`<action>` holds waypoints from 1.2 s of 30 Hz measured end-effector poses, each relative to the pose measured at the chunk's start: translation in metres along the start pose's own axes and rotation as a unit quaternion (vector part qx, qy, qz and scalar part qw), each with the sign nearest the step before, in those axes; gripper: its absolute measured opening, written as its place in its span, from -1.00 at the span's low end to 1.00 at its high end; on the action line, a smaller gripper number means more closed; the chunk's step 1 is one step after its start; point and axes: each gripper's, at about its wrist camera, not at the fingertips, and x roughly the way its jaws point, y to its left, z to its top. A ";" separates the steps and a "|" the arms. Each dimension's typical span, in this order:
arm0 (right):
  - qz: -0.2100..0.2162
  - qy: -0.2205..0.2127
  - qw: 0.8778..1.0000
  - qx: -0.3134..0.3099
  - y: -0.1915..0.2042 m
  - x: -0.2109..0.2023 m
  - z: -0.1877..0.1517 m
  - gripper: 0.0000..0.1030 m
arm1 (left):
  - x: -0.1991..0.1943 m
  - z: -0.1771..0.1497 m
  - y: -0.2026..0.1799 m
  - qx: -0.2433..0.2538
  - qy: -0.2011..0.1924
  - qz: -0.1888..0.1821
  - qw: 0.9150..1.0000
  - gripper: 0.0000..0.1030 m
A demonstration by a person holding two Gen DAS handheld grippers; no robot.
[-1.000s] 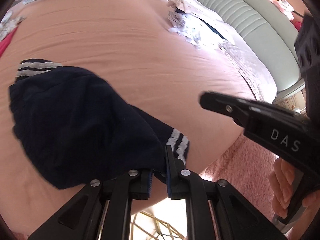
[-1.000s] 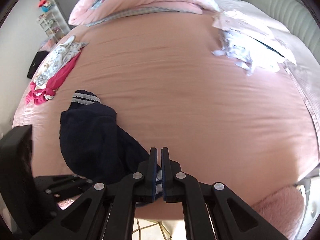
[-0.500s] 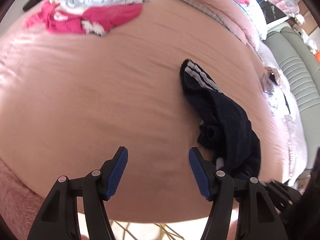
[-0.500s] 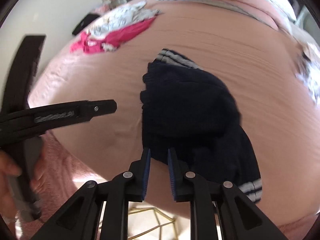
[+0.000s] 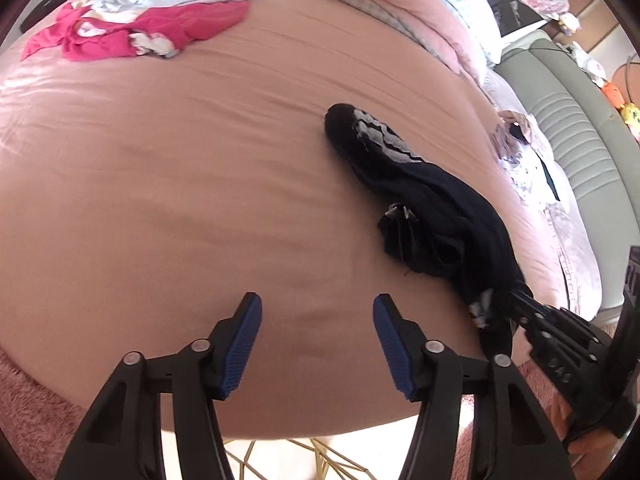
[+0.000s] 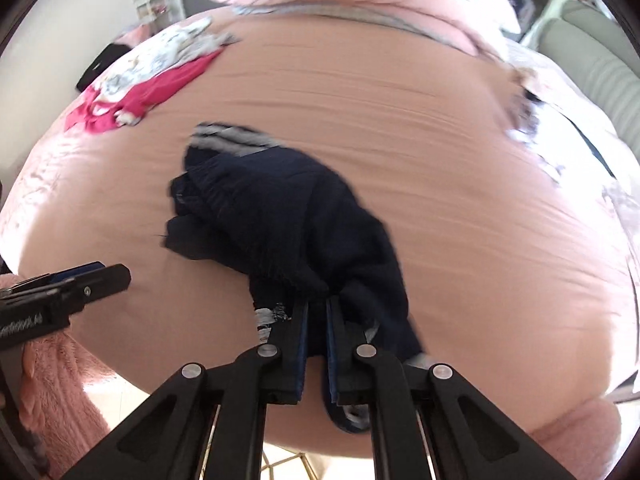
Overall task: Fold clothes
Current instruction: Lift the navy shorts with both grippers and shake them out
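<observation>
On pink bed (image 5: 180,200), navy shorts (image 6: 288,208), "DAS" gripper (image 5: 560,356)

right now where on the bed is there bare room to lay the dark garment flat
The widest bare patch of pink sheet lies ahead of the open left gripper, between the navy garment and the red and white clothes at the far corner. The side by the white printed clothes and folded quilt is crowded.
</observation>
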 end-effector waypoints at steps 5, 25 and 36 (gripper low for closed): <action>0.018 0.000 0.997 0.073 -0.048 -0.009 -0.014 -0.89 | -0.019 -0.014 -0.014 0.054 -0.008 -0.006 0.999 -0.15; 0.069 -0.028 0.995 0.069 -0.072 -0.042 -0.008 -0.85 | -0.069 -0.012 0.023 0.081 -0.010 0.055 0.995 -0.15; 0.045 0.029 0.998 0.037 -0.038 0.036 0.001 -0.73 | -0.047 -0.001 0.026 0.147 0.008 0.069 0.987 -0.17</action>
